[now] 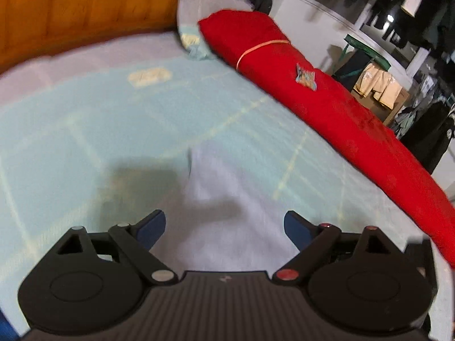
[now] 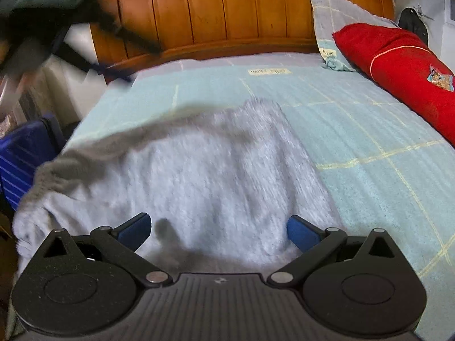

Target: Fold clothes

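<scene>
A pale grey fleecy garment (image 2: 204,176) lies spread on the light blue checked bedspread (image 2: 369,147), blurred, its left edge hanging over the bed's side. My right gripper (image 2: 219,231) hovers over its near part, blue-padded jaws wide apart, nothing between them. In the left wrist view my left gripper (image 1: 224,228) is open too, above a pale grey stretch of the garment (image 1: 227,193) on the bedspread (image 1: 85,113). At the upper left of the right wrist view the left gripper (image 2: 37,14) shows as a dark blur raised above the bed's left side.
A long red bolster (image 1: 327,108) (image 2: 403,71) lies along the bed's right edge, a grey-blue pillow (image 2: 335,20) behind it. The wooden headboard (image 2: 227,14) closes the far end. A blue striped box (image 2: 22,159) stands left of the bed. Clothes and cardboard boxes (image 1: 378,91) stand beyond the bolster.
</scene>
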Demonstrator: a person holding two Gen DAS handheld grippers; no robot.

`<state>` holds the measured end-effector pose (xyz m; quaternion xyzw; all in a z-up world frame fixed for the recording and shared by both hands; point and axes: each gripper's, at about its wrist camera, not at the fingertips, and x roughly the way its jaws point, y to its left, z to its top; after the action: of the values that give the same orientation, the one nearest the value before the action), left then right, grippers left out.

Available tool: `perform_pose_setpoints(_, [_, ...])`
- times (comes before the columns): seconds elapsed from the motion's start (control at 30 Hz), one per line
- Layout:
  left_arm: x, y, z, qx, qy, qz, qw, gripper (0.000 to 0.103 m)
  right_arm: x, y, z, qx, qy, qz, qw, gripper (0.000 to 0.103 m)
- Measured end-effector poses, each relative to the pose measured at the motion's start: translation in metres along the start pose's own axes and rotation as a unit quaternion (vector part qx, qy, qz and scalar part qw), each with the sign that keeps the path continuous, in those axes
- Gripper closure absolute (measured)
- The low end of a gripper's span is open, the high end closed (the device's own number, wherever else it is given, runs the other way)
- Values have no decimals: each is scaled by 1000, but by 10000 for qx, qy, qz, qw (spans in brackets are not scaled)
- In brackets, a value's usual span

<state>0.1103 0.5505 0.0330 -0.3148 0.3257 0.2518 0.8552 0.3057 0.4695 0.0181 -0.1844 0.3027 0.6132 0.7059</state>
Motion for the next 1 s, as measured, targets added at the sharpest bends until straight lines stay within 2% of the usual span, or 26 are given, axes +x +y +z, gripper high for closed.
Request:
perform_pose_setpoints(0.13, [1,38,-46,-410,276,134,9987,14,1,17,-1,-266,25,23,9996,0])
perform_pose_setpoints(0.2, [-9,52,-53,-592,165,286,9977,16,-1,32,-2,-571,100,-31,9983,0])
perform_pose_setpoints(0.27, [-33,57,-51,-743,-172,125,9970,16,-9,51,-4,-996,53,-134,9949,0])
perform_pose_setpoints(0.33, [-52,54,-52,-730,-493,-364,9954,13,-21,69,-4,-1362,-208,-117,9904,0])
perform_pose_setpoints(0.37, [-57,52,-55,-748,-597,-621,9935,12,-24,77,-3,-1423,-275,16,9894,0])
perform_pose_setpoints(0.43, [-53,50,-61,-812,-495,-950,9909,12,-27,91,-2,-1463,-299,301,9883,0])
perform_pose_setpoints(0.5, [-41,51,-68,-877,-325,-1013,9904,12,-24,104,-6,-1329,-119,822,9876,0])
perform_pose_setpoints(0.57, [-27,58,-75,-1053,-175,-1003,9892,12,-14,117,-18,-1114,389,1480,9819,0])
perform_pose_setpoints(0.6, [-22,63,-77,-1162,-147,-1037,9877,13,-9,122,-24,-962,614,1586,9807,0])
perform_pose_setpoints(0.7, [-31,60,-71,-1457,-201,-1075,9833,14,-14,144,-45,-1383,555,938,9844,0])
perform_pose_setpoints(0.83, [-47,24,-67,-877,-242,-1204,9886,13,-46,159,-56,-1566,462,461,9855,0])
perform_pose_setpoints(0.9, [-47,9,-73,-628,-122,-1332,9890,12,-63,154,-62,-1352,465,366,9891,0])
perform_pose_setpoints(1.0, [-35,-9,-92,-248,153,-1081,9937,12,-80,136,-76,-682,519,160,9962,0])
